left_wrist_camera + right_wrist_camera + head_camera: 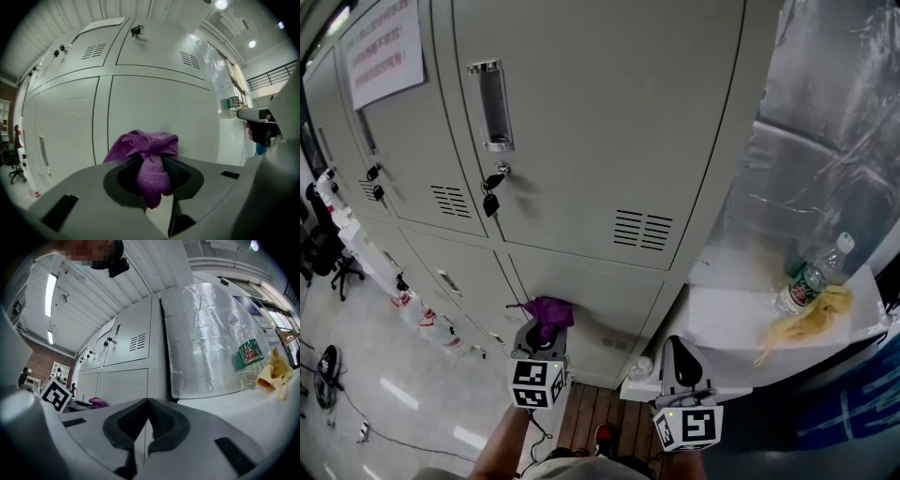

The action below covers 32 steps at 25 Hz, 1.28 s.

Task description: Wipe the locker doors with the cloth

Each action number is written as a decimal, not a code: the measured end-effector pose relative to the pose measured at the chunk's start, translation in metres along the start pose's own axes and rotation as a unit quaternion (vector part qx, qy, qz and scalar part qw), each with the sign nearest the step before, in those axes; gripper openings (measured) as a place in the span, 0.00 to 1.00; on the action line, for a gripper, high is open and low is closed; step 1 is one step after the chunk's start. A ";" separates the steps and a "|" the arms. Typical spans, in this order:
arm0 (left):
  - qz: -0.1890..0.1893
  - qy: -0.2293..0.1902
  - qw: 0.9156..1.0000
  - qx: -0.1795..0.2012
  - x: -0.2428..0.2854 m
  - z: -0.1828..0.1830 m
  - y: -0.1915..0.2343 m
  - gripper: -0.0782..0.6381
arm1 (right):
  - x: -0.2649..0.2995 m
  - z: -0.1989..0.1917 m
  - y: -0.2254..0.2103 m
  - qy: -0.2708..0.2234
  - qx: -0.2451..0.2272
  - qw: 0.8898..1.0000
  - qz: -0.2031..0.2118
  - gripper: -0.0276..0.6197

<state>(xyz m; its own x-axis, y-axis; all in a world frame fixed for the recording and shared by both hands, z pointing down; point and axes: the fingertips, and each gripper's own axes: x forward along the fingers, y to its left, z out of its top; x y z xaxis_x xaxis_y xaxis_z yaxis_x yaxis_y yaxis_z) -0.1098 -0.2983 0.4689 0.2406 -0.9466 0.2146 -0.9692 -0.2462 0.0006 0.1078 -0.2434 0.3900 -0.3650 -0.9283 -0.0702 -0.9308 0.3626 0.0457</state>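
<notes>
My left gripper [546, 330] is clamped on the purple cloth [549, 311]. In the left gripper view the jaws pinch a bunched fold of the cloth [147, 150], with the rest puffing out above the tips and a frayed end hanging down between them. From the head view the cloth sits in front of the lower locker door [600, 305], near its upper left corner. I cannot tell whether it touches the metal or sits just off it.

My right gripper [678, 349] hangs lower right, apart from the lockers, over the edge of a white ledge [727, 323]. In the right gripper view its jaws [147, 420] are pressed together with nothing between them.

Above the cloth is the upper locker door [609, 122], pale grey, with a recessed metal handle [491, 103] and a bunch of keys [491, 201] hanging from the lock below it. A paper notice [384, 42] is stuck on the locker further left.

To the right of the lockers stands a silver panel wrapped in plastic film [834, 141]. On the white ledge below it a plastic bottle [806, 279] with a green and red label stands upright, with a yellow cloth [811, 319] lying just beside it.
</notes>
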 end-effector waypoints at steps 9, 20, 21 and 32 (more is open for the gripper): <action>0.011 0.000 1.000 -0.001 -0.001 -0.001 0.005 0.27 | 0.002 -0.003 0.005 0.002 0.002 1.000 0.010 0.07; -0.018 -0.015 1.000 0.002 -0.023 0.006 -0.021 0.27 | -0.012 -0.007 0.008 0.008 0.004 1.000 0.003 0.07; -0.026 -0.017 0.999 0.005 -0.025 0.006 -0.028 0.27 | -0.014 -0.007 0.007 0.008 0.005 1.000 0.002 0.07; -0.114 -0.022 0.993 0.017 -0.029 -0.001 -0.103 0.27 | -0.036 -0.021 -0.002 0.026 0.014 0.999 -0.023 0.07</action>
<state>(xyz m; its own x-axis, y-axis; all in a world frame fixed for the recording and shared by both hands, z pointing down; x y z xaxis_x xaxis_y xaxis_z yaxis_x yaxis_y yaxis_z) -0.0170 -0.2449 0.4630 0.4560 -0.8737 0.1694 -0.8874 -0.4609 0.0113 0.1233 -0.2128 0.4136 -0.3205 -0.9471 -0.0189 -0.9472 0.3202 0.0162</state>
